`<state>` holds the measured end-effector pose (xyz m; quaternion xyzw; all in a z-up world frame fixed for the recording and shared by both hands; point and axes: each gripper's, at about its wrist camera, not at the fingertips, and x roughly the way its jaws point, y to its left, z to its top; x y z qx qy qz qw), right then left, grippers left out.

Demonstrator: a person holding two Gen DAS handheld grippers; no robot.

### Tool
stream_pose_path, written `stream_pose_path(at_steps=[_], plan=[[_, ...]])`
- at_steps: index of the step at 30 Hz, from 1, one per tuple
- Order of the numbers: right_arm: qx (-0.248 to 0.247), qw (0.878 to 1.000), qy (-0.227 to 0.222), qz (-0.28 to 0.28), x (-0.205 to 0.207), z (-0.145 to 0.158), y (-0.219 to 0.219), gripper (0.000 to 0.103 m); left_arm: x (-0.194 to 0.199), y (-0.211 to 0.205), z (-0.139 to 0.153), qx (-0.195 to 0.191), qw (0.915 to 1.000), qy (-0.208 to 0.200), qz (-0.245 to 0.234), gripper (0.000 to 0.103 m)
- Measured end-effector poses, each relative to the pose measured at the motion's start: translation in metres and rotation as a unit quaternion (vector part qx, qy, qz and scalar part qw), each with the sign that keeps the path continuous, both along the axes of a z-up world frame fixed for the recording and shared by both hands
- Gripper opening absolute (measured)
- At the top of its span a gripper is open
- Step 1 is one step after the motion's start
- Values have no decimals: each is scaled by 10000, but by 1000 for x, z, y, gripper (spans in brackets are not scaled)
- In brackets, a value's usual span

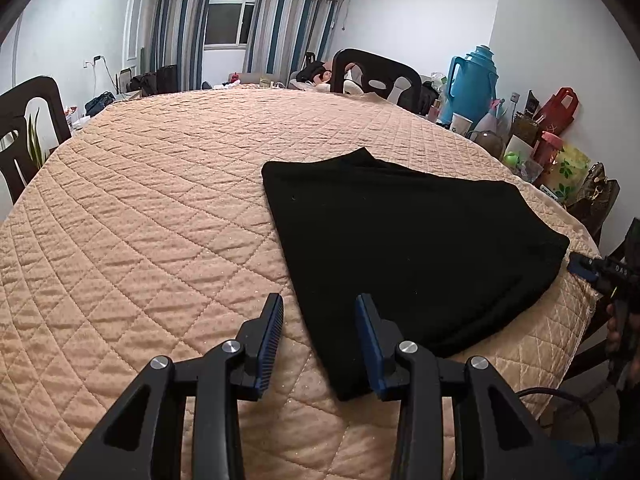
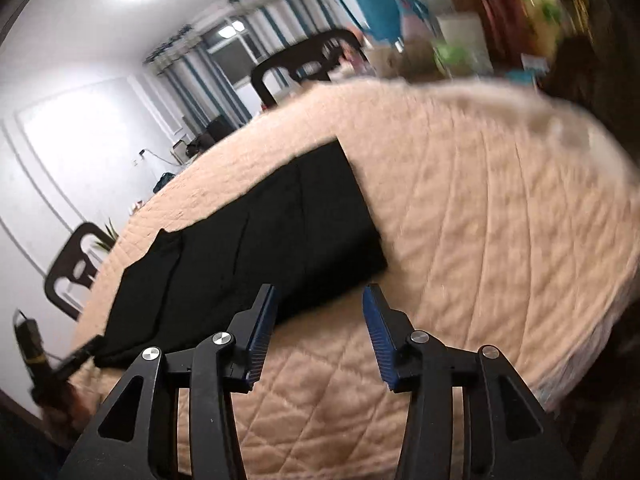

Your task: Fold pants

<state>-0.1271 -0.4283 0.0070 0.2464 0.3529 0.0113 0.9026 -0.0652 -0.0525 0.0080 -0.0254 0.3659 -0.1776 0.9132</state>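
pants point(image 1: 400, 248) folded flat on tabletop point(image 1: 160, 200) | my left gripper point(image 1: 320, 344) jaws spread, empty, at near edge | right gripper point(image 2: 320, 336) jaws spread, empty, off corner | risk: careless regrab drags top layer, undoes fold

Folded pants point(image 1: 408, 248) on quilted table point(image 1: 160, 200), chairs point(image 1: 376, 76) behind, clutter point(image 1: 552, 148) right

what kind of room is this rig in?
Likely a home dining or living room: quilted cloth over a big table, dining chair, striped curtains at the window, blue thermos among household clutter.
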Motion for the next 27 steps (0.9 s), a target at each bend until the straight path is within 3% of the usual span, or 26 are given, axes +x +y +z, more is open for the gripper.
stream_pose_path(at_steps=[8,17,20,24,26,27], plan=[[412,9991,-30,-88,21,-3,-3,52,2,-6,12,-130,9997,-174,-125,41],[903,9936,-449,-513,20,0,-9,54,11,-16,4,-142,9997,-63,-208,41],[930,9922,-631,-531,22,6,-8,54,11,-17,3,-144,9996,-43,-229,41],[744,9951,-170,-630,44,-3,-5,53,11,-19,2,-91,9996,-29,-255,41],[558,9967,-193,-564,47,-1,-1,53,12,-20,2,-100,9996,-22,-259,41],[514,9971,-191,-524,49,0,-1,49,12,-20,2,-112,9996,-15,-260,41]])
